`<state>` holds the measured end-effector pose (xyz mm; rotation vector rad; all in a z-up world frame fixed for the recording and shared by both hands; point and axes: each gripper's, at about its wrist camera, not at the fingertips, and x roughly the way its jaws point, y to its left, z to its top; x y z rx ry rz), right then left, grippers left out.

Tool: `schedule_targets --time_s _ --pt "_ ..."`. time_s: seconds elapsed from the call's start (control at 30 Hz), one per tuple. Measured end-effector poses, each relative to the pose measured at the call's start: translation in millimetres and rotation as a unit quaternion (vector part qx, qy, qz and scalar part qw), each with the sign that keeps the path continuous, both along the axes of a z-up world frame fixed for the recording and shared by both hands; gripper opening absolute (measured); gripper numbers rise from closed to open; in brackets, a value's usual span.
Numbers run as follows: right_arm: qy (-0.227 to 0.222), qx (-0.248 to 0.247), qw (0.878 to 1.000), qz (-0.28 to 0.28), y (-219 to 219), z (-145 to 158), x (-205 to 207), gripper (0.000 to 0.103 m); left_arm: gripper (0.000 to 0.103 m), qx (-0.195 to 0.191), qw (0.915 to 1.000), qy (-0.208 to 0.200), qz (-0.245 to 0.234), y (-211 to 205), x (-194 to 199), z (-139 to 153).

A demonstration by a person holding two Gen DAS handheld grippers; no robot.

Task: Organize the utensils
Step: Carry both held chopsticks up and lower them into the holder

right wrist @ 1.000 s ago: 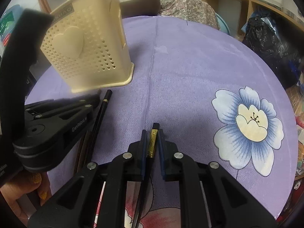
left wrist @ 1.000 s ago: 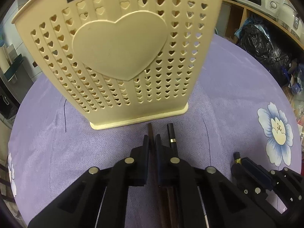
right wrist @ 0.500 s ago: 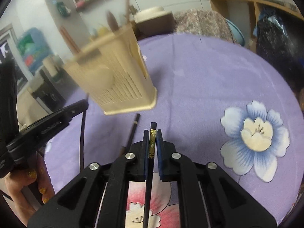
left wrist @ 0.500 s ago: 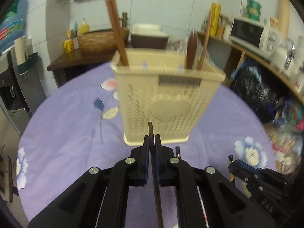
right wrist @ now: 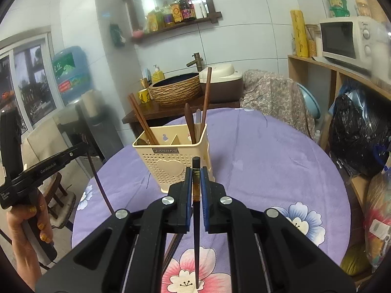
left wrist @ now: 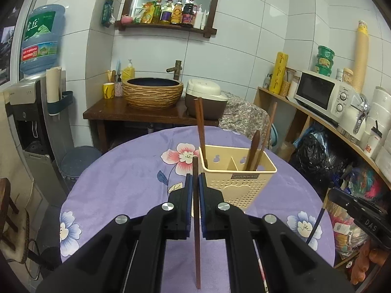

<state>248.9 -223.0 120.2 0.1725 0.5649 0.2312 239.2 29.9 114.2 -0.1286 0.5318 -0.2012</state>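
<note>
The cream plastic utensil basket with heart-shaped holes (left wrist: 238, 174) stands upright on the tabletop, just ahead of the left tongs (left wrist: 195, 185) and a little to their right; from the right tongs (right wrist: 196, 179) it sits ahead and slightly left. Its inside is split by dividers. A pair of brown wooden chopsticks (left wrist: 200, 131) leans in the compartment nearest the left tongs' side, and a dark wooden spoon handle (left wrist: 253, 150) with more brown sticks leans in the opposite compartment.

The left tongs are pinched narrow on a single brown wooden chopstick (left wrist: 196, 219), which runs straight between the two blue-padded fingers, its blunt end poking out ahead of the tips and its thin end trailing back toward the camera, off the tabletop. The right tongs are likewise closed narrow on a dark blue-black chopstick with a gold band (right wrist: 196, 210); the gold band lies right between the pads, and the shaft tapers back toward the camera.

Below the right tongs, a few more dark sticks (right wrist: 174, 246) lie on the round tabletop covered in a purple flowered cloth (right wrist: 264, 156).

Far to the left of the right tongs, a hand with gold-painted nails (right wrist: 29, 229) grips the other tool's handle. Behind the basket stand a woven-pattern basin (left wrist: 152, 92) on a dark wooden stand and a white microwave (left wrist: 322, 92) on a shelf to the right.
</note>
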Motion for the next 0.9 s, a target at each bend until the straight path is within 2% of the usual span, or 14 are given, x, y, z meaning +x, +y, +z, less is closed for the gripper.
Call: schedule_targets --time_s 0.4,0.57,0.63,0.77,0.9 --pt "-0.023 -0.028 0.999 -0.01 -6.7 24.4 7.4 0.007 0.006 0.005 0.9993 -0.036 0.012 16.6 -4.2 30.1" --pt "-0.044 -0.043 0.998 -0.021 -12.8 53.3 27.8 0.007 0.006 0.014 0.9971 -0.069 0.028 20.7 7.1 72.6" --pt "-0.051 -0.05 0.997 -0.024 -14.1 69.7 40.7 0.007 0.006 0.015 0.9964 -0.078 0.029 19.8 14.2 92.0" --pt "-0.077 -0.052 0.995 -0.026 -14.1 122.1 64.2 0.007 0.006 0.01 0.9948 -0.099 0.022 10.5 30.3 142.1" --pt "-0.106 -0.049 0.993 -0.026 -8.1 164.3 73.6 0.007 0.006 0.013 0.9917 -0.127 0.017 -3.9 36.9 175.4"
